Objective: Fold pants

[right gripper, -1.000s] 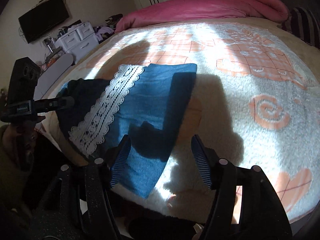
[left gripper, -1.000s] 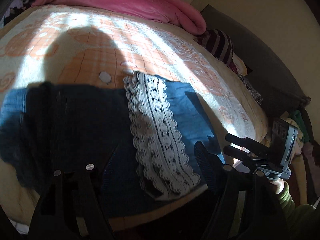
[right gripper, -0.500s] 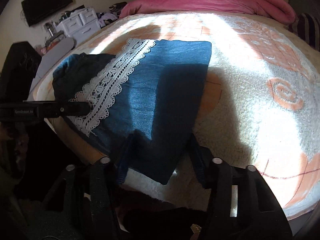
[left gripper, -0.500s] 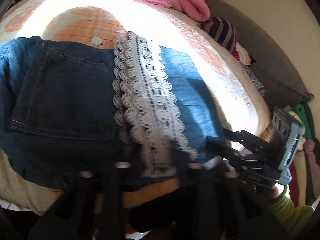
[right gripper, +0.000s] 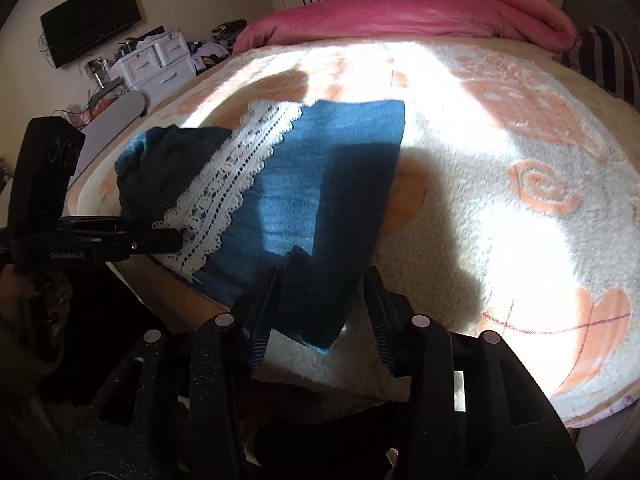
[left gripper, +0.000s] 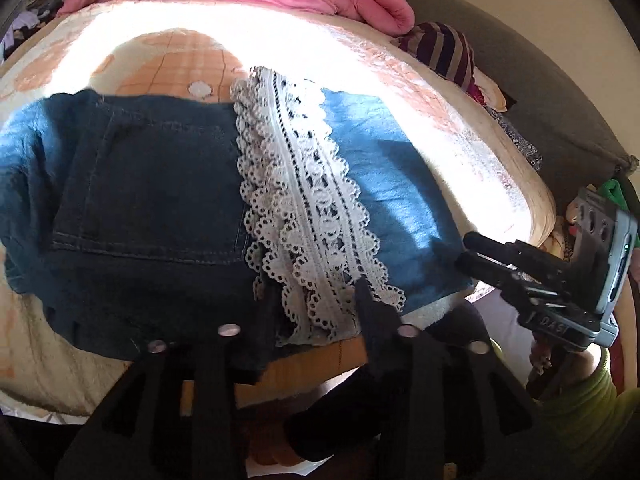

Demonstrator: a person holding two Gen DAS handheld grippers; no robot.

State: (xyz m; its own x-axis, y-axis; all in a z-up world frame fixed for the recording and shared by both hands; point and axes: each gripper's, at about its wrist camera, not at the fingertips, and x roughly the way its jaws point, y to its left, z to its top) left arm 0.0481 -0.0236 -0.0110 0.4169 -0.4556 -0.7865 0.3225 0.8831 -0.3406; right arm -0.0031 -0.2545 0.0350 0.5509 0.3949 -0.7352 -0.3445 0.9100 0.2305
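The blue denim pants with a white lace band point(left gripper: 304, 216) lie folded flat near the front edge of the bed's fluffy cream-and-orange blanket point(right gripper: 500, 208). The left tool point(left gripper: 316, 304) is spread wide around the lace hem, gripping nothing. The right tool point(right gripper: 320, 304) is also open, its 2 fingers straddling the pants' near corner.
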